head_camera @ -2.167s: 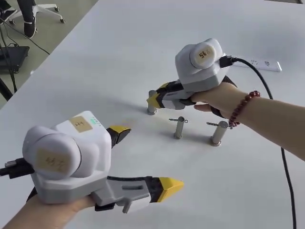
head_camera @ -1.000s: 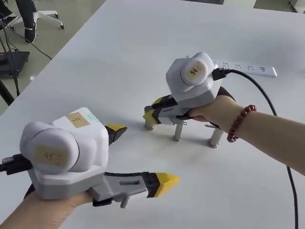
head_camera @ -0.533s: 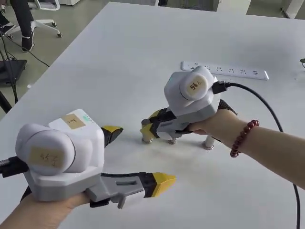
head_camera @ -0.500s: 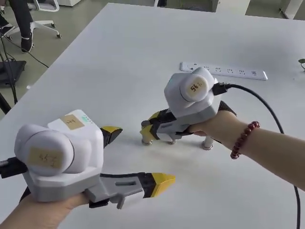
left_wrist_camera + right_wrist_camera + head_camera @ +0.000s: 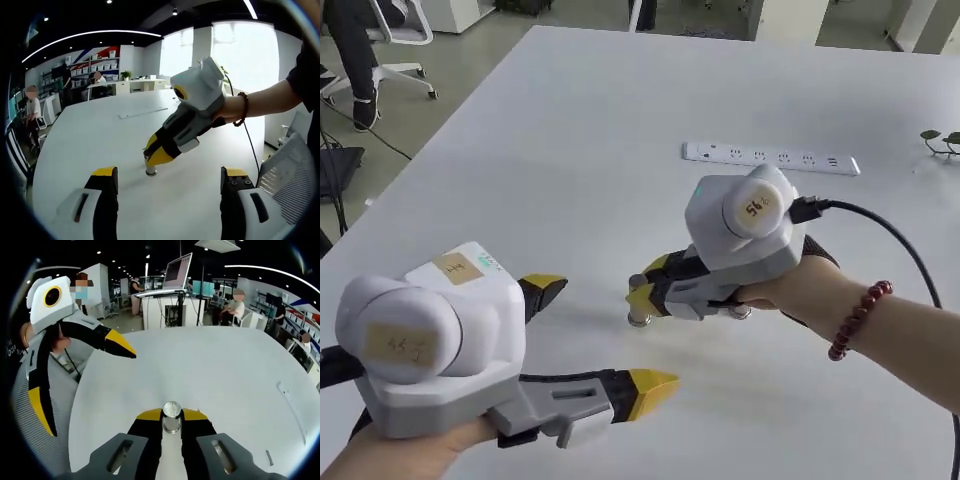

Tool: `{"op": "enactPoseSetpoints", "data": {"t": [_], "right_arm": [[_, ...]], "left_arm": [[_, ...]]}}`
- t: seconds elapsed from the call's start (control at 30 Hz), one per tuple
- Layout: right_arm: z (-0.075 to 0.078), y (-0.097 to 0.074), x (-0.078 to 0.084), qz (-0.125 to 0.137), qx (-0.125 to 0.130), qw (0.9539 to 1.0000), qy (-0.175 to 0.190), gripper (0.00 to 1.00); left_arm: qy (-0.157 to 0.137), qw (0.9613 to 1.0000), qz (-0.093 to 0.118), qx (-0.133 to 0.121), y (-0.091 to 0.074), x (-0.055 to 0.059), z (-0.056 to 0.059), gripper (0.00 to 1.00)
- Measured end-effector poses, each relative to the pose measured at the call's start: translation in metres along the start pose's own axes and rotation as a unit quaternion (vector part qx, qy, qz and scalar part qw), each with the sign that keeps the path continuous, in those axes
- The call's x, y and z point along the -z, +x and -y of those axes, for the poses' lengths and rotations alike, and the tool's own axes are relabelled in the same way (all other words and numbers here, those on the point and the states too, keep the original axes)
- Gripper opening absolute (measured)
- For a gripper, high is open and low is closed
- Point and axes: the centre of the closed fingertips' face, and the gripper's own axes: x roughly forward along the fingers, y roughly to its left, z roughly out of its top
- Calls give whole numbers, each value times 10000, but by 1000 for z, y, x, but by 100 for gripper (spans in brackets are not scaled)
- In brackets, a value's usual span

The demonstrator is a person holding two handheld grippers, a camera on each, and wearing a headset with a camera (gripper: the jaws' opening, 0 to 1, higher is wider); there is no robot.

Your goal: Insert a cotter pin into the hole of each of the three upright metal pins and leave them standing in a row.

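Note:
A short upright metal pin (image 5: pixel 640 314) stands on the white table (image 5: pixel 570 140). My right gripper (image 5: pixel 643 291) is shut on its upper part; the pin's round top (image 5: pixel 171 409) sits between the yellow fingertips (image 5: pixel 148 415). From the left gripper view the same pin (image 5: pixel 150 170) stands under the right gripper (image 5: pixel 158 152). The right gripper's body and the hand hide the other pins in the row; a shiny base (image 5: pixel 739 312) peeks out below the hand. My left gripper (image 5: pixel 600 336) is held open near the table's front edge, with nothing between its fingers (image 5: pixel 106 173).
A white power strip (image 5: pixel 770 157) lies at the back of the table, and a black cable (image 5: pixel 890 250) runs from the right gripper toward the right edge. The left gripper (image 5: pixel 75 330) shows at the left of the right gripper view. A chair (image 5: pixel 390 30) and people are beyond the table.
The right gripper came down from above the row onto the leftmost pin and now covers the other two. The left gripper stays open. The head camera has shifted.

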Motion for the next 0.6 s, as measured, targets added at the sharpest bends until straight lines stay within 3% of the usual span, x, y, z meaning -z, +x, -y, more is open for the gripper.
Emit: {"op": "enactPoseSetpoints", "data": {"t": [0.6], "right_arm": [[4, -35, 29, 5, 371, 9988, 325, 8]], "left_arm": [[129, 9998, -63, 133, 2, -2, 18, 83]]}}
